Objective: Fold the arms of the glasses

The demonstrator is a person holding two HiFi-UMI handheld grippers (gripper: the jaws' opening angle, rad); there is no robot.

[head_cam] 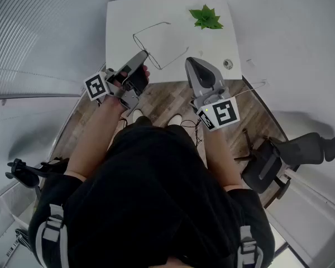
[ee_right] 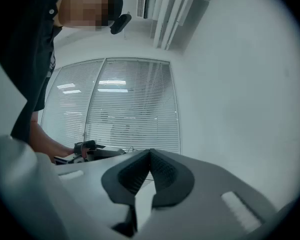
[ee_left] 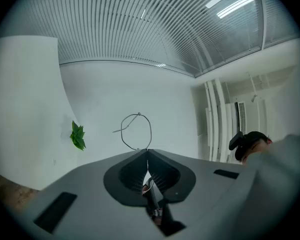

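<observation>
Pinching the glasses [head_cam: 152, 28] aloft in the left gripper [head_cam: 143, 52], both arms seemingly unfolded; right gripper [head_cam: 190, 61] closed, empty.

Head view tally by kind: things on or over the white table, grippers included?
wire-frame glasses: 1 (held in the shut left gripper)
green leafy sprig: 1
small round fitting: 1
grippers: 2 (left gripper, right gripper, shut and empty)
Total: 5
</observation>
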